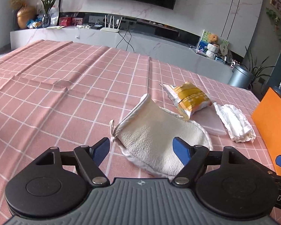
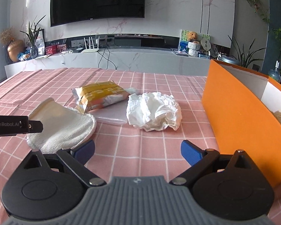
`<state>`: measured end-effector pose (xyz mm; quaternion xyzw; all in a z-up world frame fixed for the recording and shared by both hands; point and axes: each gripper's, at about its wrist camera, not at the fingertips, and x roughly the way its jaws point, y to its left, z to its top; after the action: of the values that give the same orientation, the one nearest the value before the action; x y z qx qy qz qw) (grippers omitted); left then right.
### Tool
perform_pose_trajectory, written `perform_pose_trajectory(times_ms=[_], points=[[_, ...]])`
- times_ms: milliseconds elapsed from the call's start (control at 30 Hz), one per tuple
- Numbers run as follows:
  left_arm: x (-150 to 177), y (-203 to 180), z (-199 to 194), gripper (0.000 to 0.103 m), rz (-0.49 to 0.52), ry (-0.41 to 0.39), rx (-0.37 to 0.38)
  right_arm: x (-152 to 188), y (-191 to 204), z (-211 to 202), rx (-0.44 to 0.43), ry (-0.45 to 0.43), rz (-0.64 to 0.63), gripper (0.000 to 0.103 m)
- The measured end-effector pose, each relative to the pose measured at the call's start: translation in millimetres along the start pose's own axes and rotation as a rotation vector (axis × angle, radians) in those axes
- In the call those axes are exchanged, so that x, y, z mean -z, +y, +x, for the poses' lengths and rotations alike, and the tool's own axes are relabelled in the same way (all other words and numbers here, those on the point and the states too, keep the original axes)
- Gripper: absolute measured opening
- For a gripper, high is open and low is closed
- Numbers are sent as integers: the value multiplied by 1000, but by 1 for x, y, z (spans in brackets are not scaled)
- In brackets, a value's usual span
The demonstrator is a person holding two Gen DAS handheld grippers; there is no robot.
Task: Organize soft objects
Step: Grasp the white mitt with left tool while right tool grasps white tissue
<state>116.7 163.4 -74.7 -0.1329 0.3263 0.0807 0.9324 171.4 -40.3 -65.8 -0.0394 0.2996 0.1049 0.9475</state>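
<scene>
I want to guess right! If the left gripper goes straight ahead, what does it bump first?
Probably the cream cloth mitt. It lies right between the open left gripper fingers, though it is hard to judge how far below.

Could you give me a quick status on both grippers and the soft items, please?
Left gripper open over cream mitt. Right gripper open, empty, facing crumpled tissue. Orange box at right. Nothing blocking.

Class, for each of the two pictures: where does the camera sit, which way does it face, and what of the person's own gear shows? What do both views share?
Left wrist: on the left tool, facing forward and down over the cream mitt; its open fingers show.
Right wrist: on the right tool, facing the crumpled white cloth beside the orange box; its open fingers show, plus the left tool's side.
Shared: mitt, yellow packet, cloth, box, checked tablecloth.
</scene>
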Motion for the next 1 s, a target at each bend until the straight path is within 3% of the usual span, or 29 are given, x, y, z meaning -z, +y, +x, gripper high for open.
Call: perform_pose_trajectory(times_ms=[400, 733, 833, 1000], points=[[1, -21, 29, 91, 39, 32, -68, -52, -17, 74, 54, 37, 12, 100], [-7, -36, 45, 92, 79, 48, -117, -63, -31, 128, 4, 149, 77, 99], [-6, -40, 47, 92, 105, 46, -127, -60, -34, 132, -13, 155, 87, 91], [-8, -42, 48, 78, 118, 48, -112, -53, -31, 128, 9, 136, 24, 69]])
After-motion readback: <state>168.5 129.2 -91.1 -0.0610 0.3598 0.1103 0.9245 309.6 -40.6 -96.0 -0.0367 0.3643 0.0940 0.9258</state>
